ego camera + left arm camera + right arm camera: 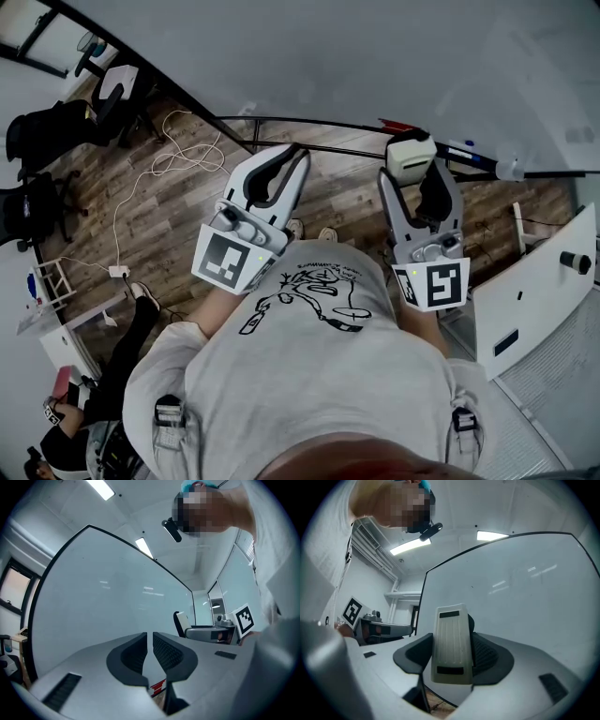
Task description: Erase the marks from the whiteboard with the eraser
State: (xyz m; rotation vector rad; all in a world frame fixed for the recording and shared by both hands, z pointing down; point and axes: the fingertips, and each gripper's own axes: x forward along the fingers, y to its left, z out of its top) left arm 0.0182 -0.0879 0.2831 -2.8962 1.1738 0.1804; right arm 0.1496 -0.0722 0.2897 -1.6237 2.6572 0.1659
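Clamped upright in the right gripper (451,640), jaws closed onto both long sides: pale cream eraser (450,620), oblong, ribbed lengthwise on the facing side, one dark rectangular strip near the top and one near the bottom. Strips too dark to read. Positioned directly in front of the whiteboard (525,588); contact not determinable. Left gripper (149,639) raised alongside, jaws nearly together, only a thin empty slit between.

Board bounded by a thin black frame, with a black tray rail (553,173) along the lower edge carrying a red item (394,125) and a blue item (466,144). Broad plain board face above and to both sides of the eraser. Below the rail: wooden floor (187,202), white cable (178,159), black chairs (52,131) well to the left, white panel unit (534,291) close at the right.

Black-and-white square marker on each gripper cube. Black line drawing on the shirt (319,300), lettering too small to read.
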